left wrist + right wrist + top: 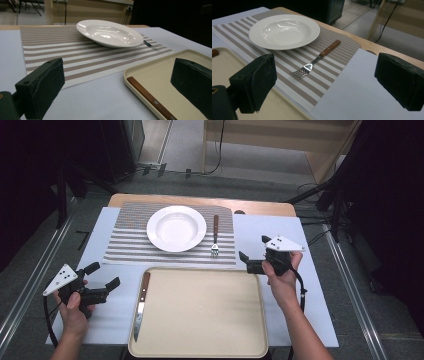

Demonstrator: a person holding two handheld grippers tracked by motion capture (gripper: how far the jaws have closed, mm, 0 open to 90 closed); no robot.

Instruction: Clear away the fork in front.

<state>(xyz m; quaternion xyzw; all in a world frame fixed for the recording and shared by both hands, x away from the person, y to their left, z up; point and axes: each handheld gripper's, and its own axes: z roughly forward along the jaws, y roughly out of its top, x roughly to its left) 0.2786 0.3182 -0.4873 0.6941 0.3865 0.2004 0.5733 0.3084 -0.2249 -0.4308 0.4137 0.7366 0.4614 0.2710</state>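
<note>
A white plate [176, 228] [110, 33] [284, 30] sits on a striped placemat [125, 240] [62, 47] [332, 67]. To the plate's right on the mat lies a wooden-handled fork [215, 236] [317, 58]. A beige tray [210, 320] [155, 72] [222, 67] lies in front of the mat, and a wooden-handled knife [140, 304] [150, 98] rests along its left side. My left gripper [103, 275] [117, 87] hovers open just left of the tray. My right gripper [253, 249] [324, 85] is open near the tray's far right corner, with the fork ahead of it.
A white sheet [310, 285] covers the wooden table [200, 201]. Cables trail from both grippers. Beyond the table are the floor, dark stands [75, 175] and wooden furniture [280, 140].
</note>
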